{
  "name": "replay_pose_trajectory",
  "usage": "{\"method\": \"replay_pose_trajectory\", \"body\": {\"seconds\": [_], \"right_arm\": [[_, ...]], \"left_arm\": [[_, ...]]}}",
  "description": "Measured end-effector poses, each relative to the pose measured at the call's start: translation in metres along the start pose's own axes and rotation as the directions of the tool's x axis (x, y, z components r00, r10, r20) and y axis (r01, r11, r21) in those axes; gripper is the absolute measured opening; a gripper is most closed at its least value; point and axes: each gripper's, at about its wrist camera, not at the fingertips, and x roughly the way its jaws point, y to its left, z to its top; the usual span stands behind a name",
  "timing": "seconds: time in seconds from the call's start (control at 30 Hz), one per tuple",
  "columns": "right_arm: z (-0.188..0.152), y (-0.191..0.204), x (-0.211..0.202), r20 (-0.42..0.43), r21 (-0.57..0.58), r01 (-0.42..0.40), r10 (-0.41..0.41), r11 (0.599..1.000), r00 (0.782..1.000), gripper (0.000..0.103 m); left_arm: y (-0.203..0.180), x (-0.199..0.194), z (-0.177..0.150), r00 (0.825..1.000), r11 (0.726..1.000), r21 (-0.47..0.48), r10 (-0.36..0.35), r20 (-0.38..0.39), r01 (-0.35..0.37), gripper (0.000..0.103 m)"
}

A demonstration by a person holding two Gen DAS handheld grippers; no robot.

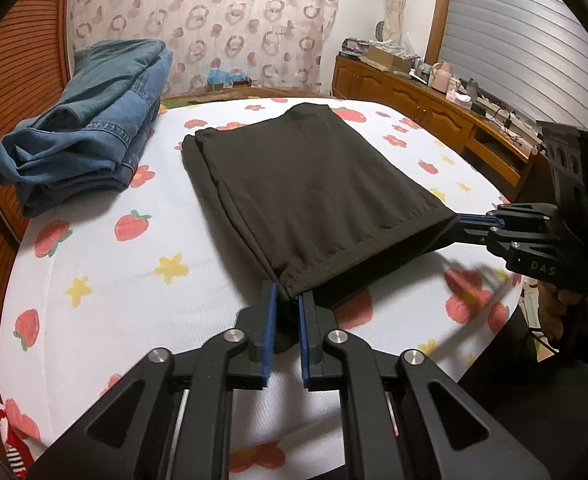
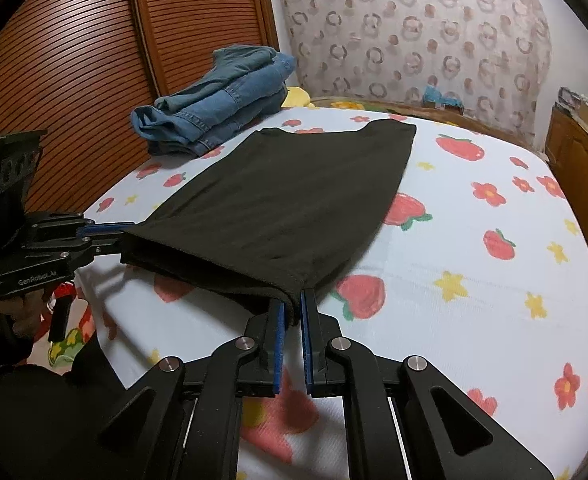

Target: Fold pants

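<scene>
**Two claws pinch black pants over a bed**

The left claw (image 1: pixel 286 300) pinches one near corner of the folded black pants (image 1: pixel 302 184); the right claw (image 2: pixel 292 304) pinches the other corner. The near hem hangs raised between them; the far part lies on the bed (image 1: pixel 134 280) ahead. Folded jeans (image 1: pixel 90 128) sit beyond, to the left.

Black pants (image 1: pixel 310 184), folded into a flat rectangular panel, lie across the middle of the bed (image 1: pixel 142 280), far end resting on the sheet. The near hemmed edge is lifted clear and stretched taut toward the bed's near edge, apparently several layers thick, both near corners pinched.
</scene>
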Motion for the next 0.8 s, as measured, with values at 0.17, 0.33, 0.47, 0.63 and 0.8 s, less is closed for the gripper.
{"method": "replay_pose_trajectory", "body": {"seconds": [0.17,0.33,0.47,0.63,0.8], "right_arm": [[0.0,0.003,-0.012,0.025,-0.007,0.011,-0.011,1.0,1.0,0.01],[-0.001,0.004,-0.027,0.054,-0.021,0.018,-0.017,1.0,0.998,0.011],[0.001,0.002,-0.032,0.071,-0.034,0.029,-0.027,0.999,0.997,0.017],[0.005,0.002,-0.022,0.076,-0.041,0.045,-0.042,0.998,0.996,0.027],[0.01,-0.003,-0.008,0.074,-0.033,0.052,-0.05,0.998,0.996,0.028]], "left_arm": [[0.001,-0.007,0.005,1.0,1.0,-0.001,0.017,0.026,-0.017,0.026],[0.01,-0.014,0.015,0.998,0.999,-0.01,0.032,0.056,-0.031,0.058],[0.016,-0.011,0.025,0.997,0.999,-0.022,0.037,0.073,-0.035,0.076],[0.021,-0.002,0.033,0.996,0.998,-0.031,0.049,0.079,-0.047,0.076],[0.021,0.013,0.035,0.998,0.998,-0.038,0.047,0.042,-0.045,0.076]]}}
